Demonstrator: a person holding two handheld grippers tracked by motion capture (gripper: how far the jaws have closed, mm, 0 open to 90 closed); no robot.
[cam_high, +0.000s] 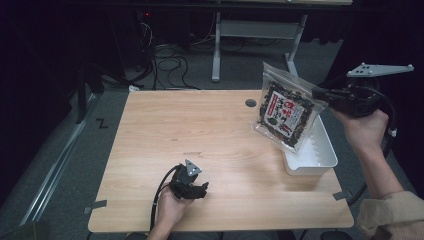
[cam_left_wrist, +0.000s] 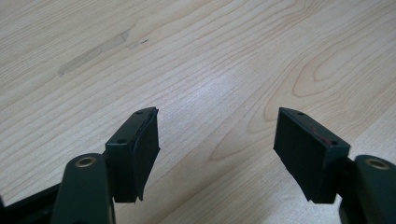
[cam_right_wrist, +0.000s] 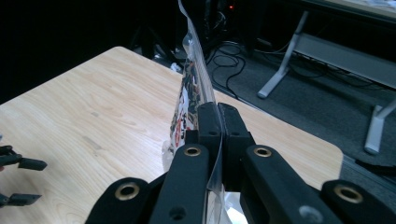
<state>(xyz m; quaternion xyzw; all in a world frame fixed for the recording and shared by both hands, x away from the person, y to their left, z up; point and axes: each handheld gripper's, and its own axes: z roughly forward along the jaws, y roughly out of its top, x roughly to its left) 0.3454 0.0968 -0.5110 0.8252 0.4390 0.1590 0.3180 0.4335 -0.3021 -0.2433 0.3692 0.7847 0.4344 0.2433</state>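
1. The wooden table (cam_high: 200, 130) lies under everything I'm watching.
2. My white bin (cam_high: 320, 155) sits at the table's right edge.
3. The snack bag (cam_high: 287, 112) hangs above that bin, my right gripper (cam_high: 320, 93) pinching its edge.
4. My left gripper (cam_high: 200, 189) rests near the table's front, jaws spread, holding nothing.

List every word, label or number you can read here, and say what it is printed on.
Bag, held by the right gripper above the white bin: large red characters on a white label, too blurred to read.
Floor left of the table: a black mark shaped like "Z".
No other text is visible.
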